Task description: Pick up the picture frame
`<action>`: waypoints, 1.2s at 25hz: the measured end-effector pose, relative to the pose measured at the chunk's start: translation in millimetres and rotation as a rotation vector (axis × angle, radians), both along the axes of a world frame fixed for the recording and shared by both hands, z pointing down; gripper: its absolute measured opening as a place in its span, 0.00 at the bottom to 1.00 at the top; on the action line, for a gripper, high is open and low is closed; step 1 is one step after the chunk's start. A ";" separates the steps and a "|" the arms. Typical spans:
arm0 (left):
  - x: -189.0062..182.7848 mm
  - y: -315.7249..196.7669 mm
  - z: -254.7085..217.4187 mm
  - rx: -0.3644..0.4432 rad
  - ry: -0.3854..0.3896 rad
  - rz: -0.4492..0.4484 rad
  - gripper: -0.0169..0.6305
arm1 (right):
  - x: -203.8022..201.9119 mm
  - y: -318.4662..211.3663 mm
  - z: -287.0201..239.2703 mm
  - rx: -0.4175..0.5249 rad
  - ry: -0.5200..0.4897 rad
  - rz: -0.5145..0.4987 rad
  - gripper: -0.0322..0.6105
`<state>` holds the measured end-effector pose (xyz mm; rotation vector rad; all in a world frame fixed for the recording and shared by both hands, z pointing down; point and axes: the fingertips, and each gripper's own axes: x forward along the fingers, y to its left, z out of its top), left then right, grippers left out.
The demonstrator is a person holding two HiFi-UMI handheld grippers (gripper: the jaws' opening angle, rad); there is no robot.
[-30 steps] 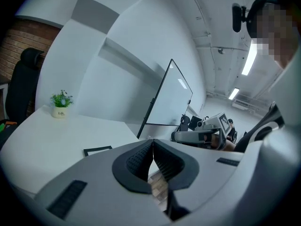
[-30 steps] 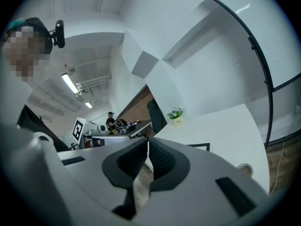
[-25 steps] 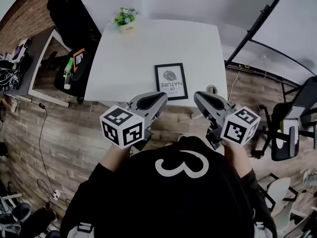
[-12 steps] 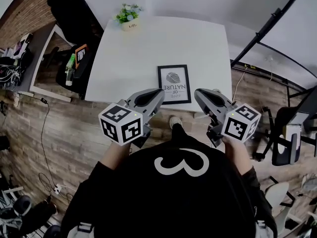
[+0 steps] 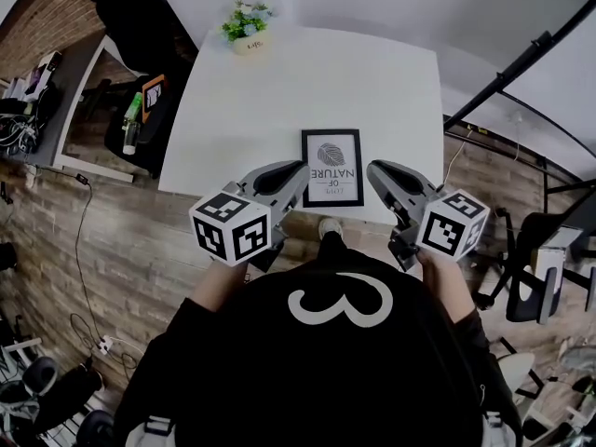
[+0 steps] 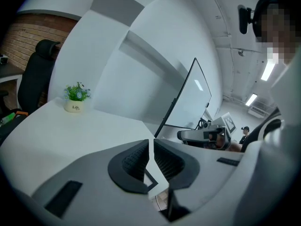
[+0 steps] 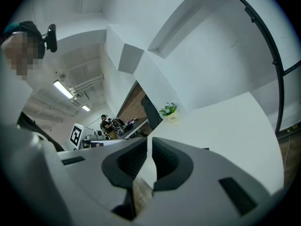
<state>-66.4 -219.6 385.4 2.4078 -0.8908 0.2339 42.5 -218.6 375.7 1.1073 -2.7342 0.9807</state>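
Observation:
A black picture frame [image 5: 332,167] with a white print lies flat near the front edge of the white table [image 5: 279,91]. My left gripper [image 5: 298,168] hangs just left of the frame's near corner, jaws shut with nothing between them. My right gripper [image 5: 373,169] hangs just right of the frame, also shut and empty. In the left gripper view a black corner of the frame [image 6: 151,179] shows below the shut left gripper [image 6: 151,147]. The right gripper view shows the right gripper [image 7: 149,147] closed over the table edge.
A small potted plant [image 5: 246,26] stands at the table's far edge. To the left are a black office chair [image 5: 140,26] and a side desk [image 5: 65,110] with clutter. A black stand [image 5: 521,63] leans at the right. The floor is wood planks.
Both grippers have moved forward and slightly down toward the table's front edge, and now flank the frame's near end. Their jaws have stayed shut.

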 end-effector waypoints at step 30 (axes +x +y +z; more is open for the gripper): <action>-11.3 -53.9 146.0 -0.366 -0.078 -0.060 0.16 | 29.4 -49.7 183.1 -0.379 0.218 -0.019 0.26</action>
